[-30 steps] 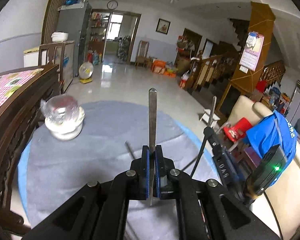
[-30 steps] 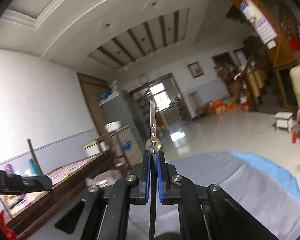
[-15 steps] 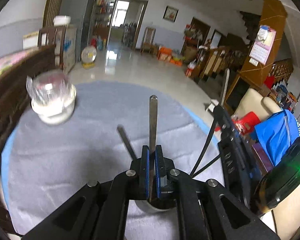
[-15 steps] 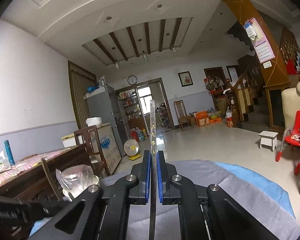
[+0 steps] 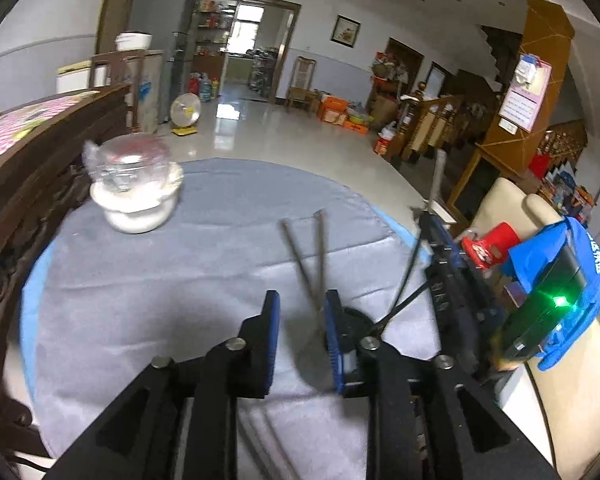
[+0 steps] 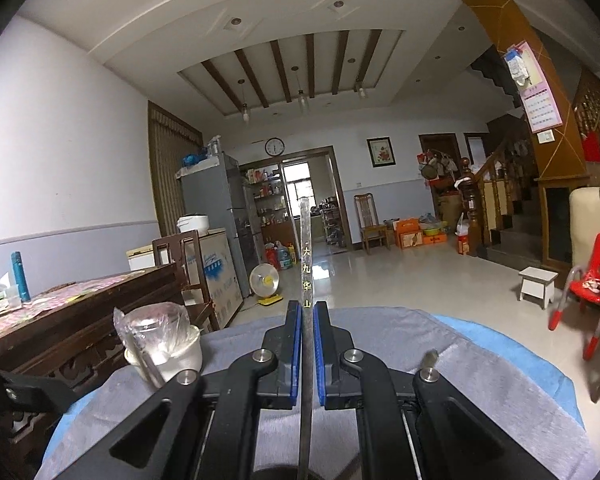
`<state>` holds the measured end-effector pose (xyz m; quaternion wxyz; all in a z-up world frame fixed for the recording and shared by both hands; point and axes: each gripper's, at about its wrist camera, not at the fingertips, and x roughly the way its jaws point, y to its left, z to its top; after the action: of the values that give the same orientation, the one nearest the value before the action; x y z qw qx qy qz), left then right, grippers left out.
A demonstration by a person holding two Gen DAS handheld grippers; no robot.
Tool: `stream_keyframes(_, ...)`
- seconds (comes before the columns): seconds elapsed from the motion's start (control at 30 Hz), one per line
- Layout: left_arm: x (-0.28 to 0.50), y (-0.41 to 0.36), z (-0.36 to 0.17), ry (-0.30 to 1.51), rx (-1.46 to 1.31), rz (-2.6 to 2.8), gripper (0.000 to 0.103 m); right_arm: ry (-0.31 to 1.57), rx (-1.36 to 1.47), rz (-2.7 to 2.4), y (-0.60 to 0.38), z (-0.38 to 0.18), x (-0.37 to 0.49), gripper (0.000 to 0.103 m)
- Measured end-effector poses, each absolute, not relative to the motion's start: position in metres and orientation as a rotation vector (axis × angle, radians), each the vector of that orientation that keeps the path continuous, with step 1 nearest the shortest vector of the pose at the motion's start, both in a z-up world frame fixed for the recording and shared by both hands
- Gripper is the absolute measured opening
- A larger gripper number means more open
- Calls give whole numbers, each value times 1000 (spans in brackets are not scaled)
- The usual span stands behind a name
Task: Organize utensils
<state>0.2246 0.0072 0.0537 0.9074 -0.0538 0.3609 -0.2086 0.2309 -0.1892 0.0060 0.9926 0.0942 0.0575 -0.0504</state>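
Over the grey cloth (image 5: 140, 300), right gripper (image 6: 307, 316) clamps an upright chopstick (image 6: 306, 256) (left gripper (image 5: 300, 308) just parted)

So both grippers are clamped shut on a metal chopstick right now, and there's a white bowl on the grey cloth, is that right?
Not quite. Only the right gripper is clamped on a chopstick, as the right wrist view shows. In the left wrist view the left gripper has just been opening, its jaws apart and gripping nothing. The white bowl does sit on the grey cloth.
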Motion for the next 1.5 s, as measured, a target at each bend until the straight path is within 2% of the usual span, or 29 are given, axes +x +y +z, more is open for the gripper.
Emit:
stream_keyframes(0.23, 208, 46, 33, 798, -124, -337, 26, 149, 172, -72, -188, 3, 205, 7)
stream_keyframes(0.47, 194, 60, 7, 878, -125, -313, 26, 353, 246, 57, -193, -8, 185, 9)
stream_keyframes(0.57, 189, 65, -2, 901, -130, -309, 26, 385, 268, 71, -198, -12, 166, 10)
stream_keyframes(0.67, 185, 69, -12, 922, -128, -301, 38, 413, 283, 83, -200, -18, 146, 17)
stream_keyframes(0.7, 184, 70, -15, 932, -124, -296, 41, 415, 284, 83, -200, -21, 140, 25)
stream_keyframes(0.77, 185, 69, -25, 963, -117, -298, 41, 423, 288, 93, -200, -27, 125, 56)
stream_keyframes(0.8, 185, 69, -28, 974, -113, -298, 41, 421, 295, 103, -199, -30, 118, 80)
stream_keyframes(0.97, 183, 68, -56, 1078, -87, -278, 41, 462, 252, 119, -186, -48, 100, 80)
stream_keyframes(1.17, 177, 59, -84, 1170, -90, -284, 41, 557, 334, 139, -190, -74, 107, 78)
stream_keyframes(1.43, 175, 50, -99, 1208, -125, -309, 41, 599, 409, 149, -199, -104, 112, 78)
stream_keyframes(1.5, 175, 48, -100, 1201, -127, -311, 46, 603, 428, 157, -202, -111, 113, 78)
